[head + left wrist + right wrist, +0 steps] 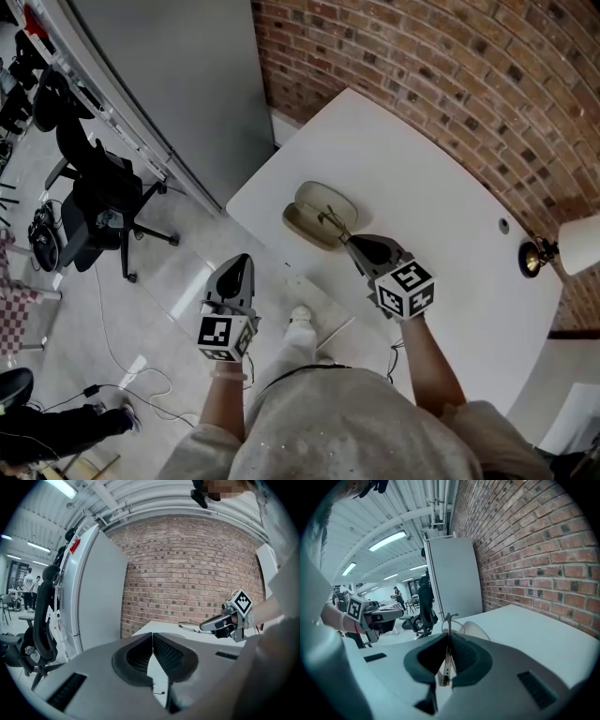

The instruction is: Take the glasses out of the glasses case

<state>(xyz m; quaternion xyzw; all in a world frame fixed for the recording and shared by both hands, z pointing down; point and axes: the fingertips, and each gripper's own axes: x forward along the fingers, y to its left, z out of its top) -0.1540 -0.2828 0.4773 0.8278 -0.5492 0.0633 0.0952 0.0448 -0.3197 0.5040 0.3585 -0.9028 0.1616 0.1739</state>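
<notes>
I have the right hand-held gripper (448,641) pinched on one temple of the glasses (449,620). The glasses sit just ahead of its tips, over the open glasses case (314,204) on the desk (441,169). I can't tell whether they have cleared the case. Gripping the thin arm spares the lenses, I judge. The left hand-held gripper (152,637) is closed on nothing and hangs off the desk edge, well apart, out of the way.
</notes>
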